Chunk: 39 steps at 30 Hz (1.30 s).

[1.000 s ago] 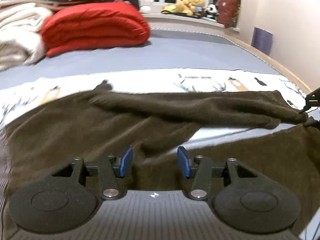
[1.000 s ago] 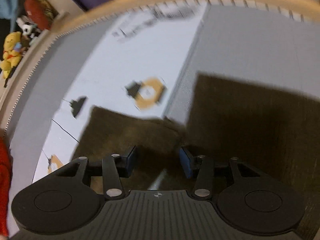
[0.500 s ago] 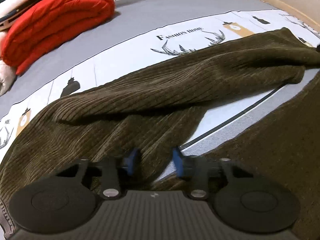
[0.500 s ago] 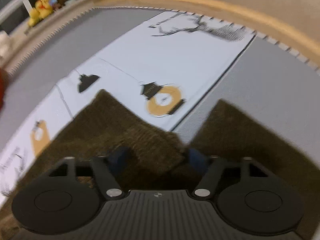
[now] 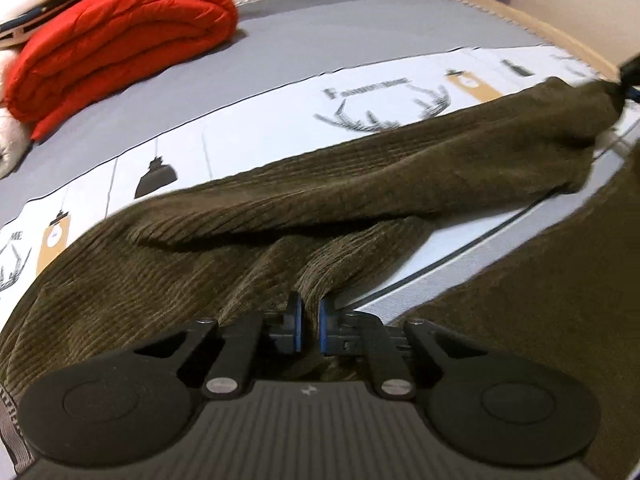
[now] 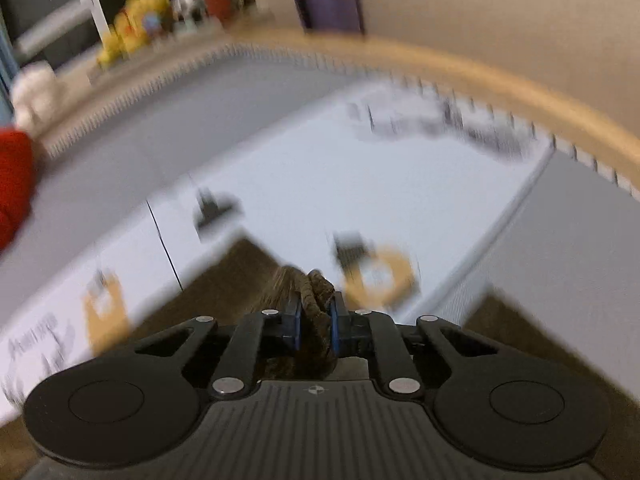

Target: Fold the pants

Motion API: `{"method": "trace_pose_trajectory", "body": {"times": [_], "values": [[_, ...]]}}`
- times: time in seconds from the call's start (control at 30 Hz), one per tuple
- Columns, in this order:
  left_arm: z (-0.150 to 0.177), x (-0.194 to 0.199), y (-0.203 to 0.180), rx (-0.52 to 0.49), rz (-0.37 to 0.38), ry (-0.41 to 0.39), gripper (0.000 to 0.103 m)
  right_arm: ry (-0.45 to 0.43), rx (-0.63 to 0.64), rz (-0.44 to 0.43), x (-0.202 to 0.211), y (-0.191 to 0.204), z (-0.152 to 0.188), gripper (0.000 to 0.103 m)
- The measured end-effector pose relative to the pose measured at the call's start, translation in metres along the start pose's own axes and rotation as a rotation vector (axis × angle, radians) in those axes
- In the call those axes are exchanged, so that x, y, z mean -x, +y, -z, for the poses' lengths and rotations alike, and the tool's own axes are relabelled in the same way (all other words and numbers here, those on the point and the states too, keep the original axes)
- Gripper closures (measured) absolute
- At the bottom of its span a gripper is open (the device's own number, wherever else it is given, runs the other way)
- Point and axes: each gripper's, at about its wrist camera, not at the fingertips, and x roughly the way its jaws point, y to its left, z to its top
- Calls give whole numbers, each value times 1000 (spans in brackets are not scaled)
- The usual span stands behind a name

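Dark olive corduroy pants (image 5: 360, 184) lie spread across the printed bed sheet (image 5: 260, 132), one leg stretched toward the right, the other (image 5: 540, 300) at the lower right. My left gripper (image 5: 310, 306) is shut on a raised fold of the fabric near the crotch. At the far right edge of the left wrist view my right gripper (image 5: 628, 74) holds the end of the far leg. In the blurred right wrist view its jaws (image 6: 316, 312) are closing, and its pads pinch a bunched piece of the pants' hem (image 6: 312, 284), lifted off the sheet.
A folded red quilt (image 5: 120, 40) and white bedding (image 5: 8, 136) sit at the back left of the bed. The bed's wooden rim (image 6: 480, 68) curves along the far side below a wall. Plush toys (image 6: 132, 28) stand on a ledge behind.
Both grippers went from open to shut on the pants. The left one moved in over the crotch fold. The right one rolled and lifted the leg's end, pulling that leg taut.
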Motion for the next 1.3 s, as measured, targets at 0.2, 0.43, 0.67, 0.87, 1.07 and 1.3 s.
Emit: {"method": "trace_pose_trajectory", "body": {"times": [0.2, 0.43, 0.67, 0.87, 1.07, 1.3], "values": [[24, 12, 9, -116, 200, 57, 95, -83, -23, 150, -4, -12, -6, 88], [32, 22, 30, -49, 266, 71, 91, 4, -58, 286, -24, -37, 15, 69], [18, 28, 25, 122, 281, -32, 67, -65, -122, 159, 12, -31, 10, 50], [-3, 16, -12, 141, 255, -71, 64, -35, -218, -5, 23, -20, 10, 50], [-9, -1, -31, 157, 202, -54, 63, 81, -8, -239, -13, 43, 17, 50], [-7, -2, -35, 144, 198, -59, 64, 118, 536, -85, -54, 134, 51, 34]]}}
